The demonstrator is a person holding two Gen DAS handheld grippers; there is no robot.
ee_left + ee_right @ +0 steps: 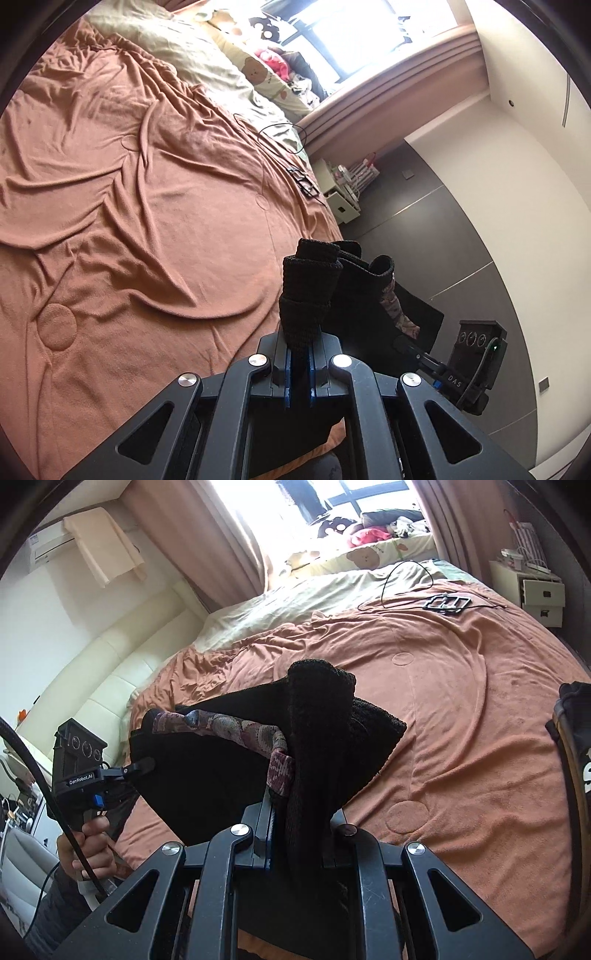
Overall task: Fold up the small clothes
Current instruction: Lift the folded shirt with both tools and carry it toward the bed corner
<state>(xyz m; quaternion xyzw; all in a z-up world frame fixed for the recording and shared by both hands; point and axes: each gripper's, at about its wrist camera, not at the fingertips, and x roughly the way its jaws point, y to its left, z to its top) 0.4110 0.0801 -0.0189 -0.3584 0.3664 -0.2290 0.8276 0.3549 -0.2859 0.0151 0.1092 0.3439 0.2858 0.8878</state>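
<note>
A black knit garment [354, 295] with a floral patterned band [397, 310] hangs in the air above the bed, stretched between both grippers. My left gripper [300, 347] is shut on a bunched, ribbed edge of it. My right gripper [295, 827] is shut on another bunched edge of the black garment [207, 775], beside the patterned band [236, 727]. In the right wrist view the left gripper [146, 766] shows at the left, pinching the cloth, held by a hand [92, 845]. The right gripper [400, 341] shows in the left wrist view, its tips against the dark cloth.
An orange-brown blanket [461, 709] covers the bed [129, 221], with a pale green sheet [295, 598] and bear-print pillows [373, 554] by the window. A black cable [406, 576] and black frame [447, 602] lie near the far side. White nightstand [543, 594]; another dark cloth [576, 738] at right.
</note>
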